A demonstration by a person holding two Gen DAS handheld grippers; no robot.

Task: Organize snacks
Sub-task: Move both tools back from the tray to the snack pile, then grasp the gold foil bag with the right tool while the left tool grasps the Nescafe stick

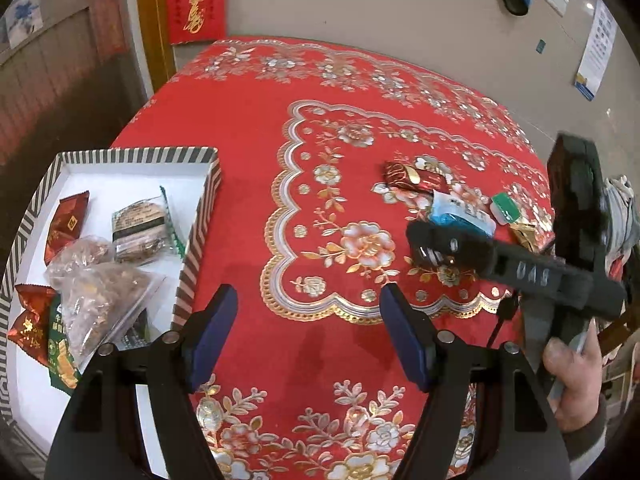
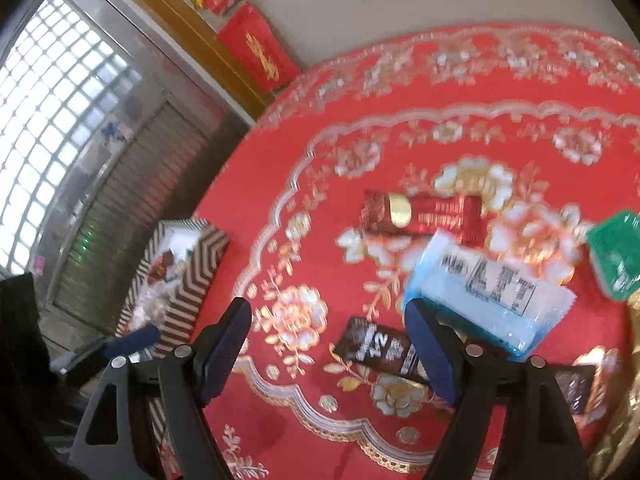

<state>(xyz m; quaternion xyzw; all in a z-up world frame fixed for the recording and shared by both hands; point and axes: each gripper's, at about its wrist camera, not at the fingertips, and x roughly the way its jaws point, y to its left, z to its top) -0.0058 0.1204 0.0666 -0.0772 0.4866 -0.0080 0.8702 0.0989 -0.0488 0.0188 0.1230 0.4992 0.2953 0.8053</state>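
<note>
A striped box [image 1: 200,216] at the left holds several snack packets. Loose snacks lie on the red tablecloth at the right: a red-gold bar [image 1: 412,176], a blue-white pack [image 1: 460,214] and a green packet [image 1: 505,208]. My left gripper [image 1: 308,340] is open and empty above bare cloth beside the box. My right gripper [image 2: 328,348] is open and empty above the pile, over a dark brown bar [image 2: 380,350], with the blue-white pack [image 2: 488,292], the red-gold bar [image 2: 420,216] and the green packet [image 2: 616,256] just beyond. The right gripper also shows in the left wrist view [image 1: 440,244].
The round table [image 1: 248,128] has a red floral cloth and stands against a wall with red paper hangings [image 1: 196,0]. The striped box shows at the table's left edge in the right wrist view [image 2: 188,276]. A gold wrapper [image 2: 624,400] lies at the far right.
</note>
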